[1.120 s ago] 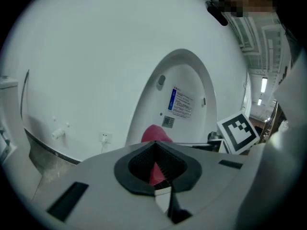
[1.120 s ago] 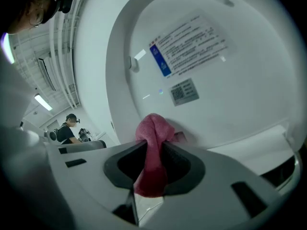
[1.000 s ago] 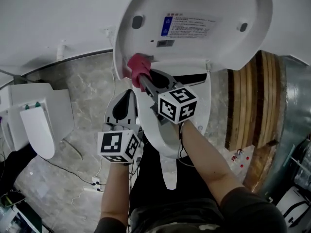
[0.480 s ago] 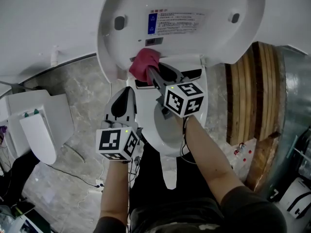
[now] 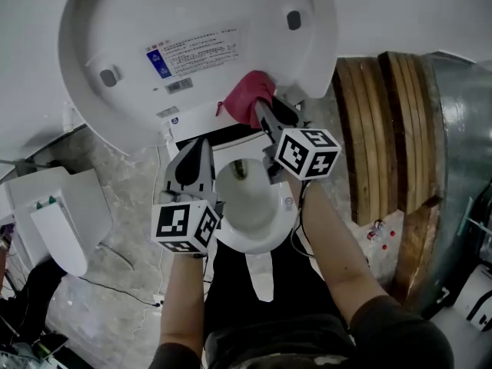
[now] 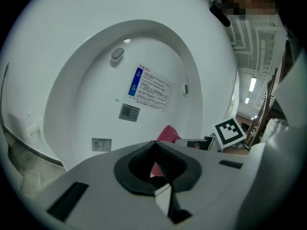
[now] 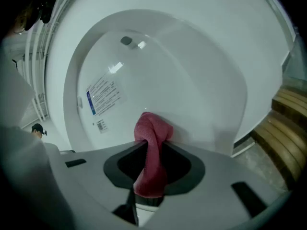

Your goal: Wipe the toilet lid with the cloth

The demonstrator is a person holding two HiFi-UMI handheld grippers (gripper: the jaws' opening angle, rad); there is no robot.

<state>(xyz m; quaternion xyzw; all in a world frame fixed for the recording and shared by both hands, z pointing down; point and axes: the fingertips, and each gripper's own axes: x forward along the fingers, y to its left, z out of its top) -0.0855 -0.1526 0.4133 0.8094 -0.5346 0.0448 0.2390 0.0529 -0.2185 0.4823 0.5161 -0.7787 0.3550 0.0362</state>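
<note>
The white toilet lid point(image 5: 192, 21) stands raised, its underside with a printed label point(image 5: 192, 51) facing me. My right gripper point(image 5: 260, 108) is shut on a pink cloth point(image 5: 250, 97) and presses it against the lid's lower right edge. In the right gripper view the cloth point(image 7: 151, 150) hangs between the jaws and its bunched end touches the lid point(image 7: 192, 80). My left gripper point(image 5: 201, 146) is shut with nothing in it, held over the left side of the toilet seat point(image 5: 254, 229). The left gripper view shows the lid point(image 6: 96, 80) and the cloth point(image 6: 166, 133) beyond its jaws.
A stack of wooden planks point(image 5: 384, 129) leans at the right of the toilet. A white appliance point(image 5: 58, 214) sits on the marbled floor point(image 5: 115, 267) at the left, with cables point(image 5: 115, 283) trailing across the floor. The white wall point(image 5: 415, 14) lies behind the lid.
My right gripper has dragged the cloth from the lid's lower left across to its lower right. The left gripper has shifted only slightly. The head view has swung, so the toilet now sits further left.
</note>
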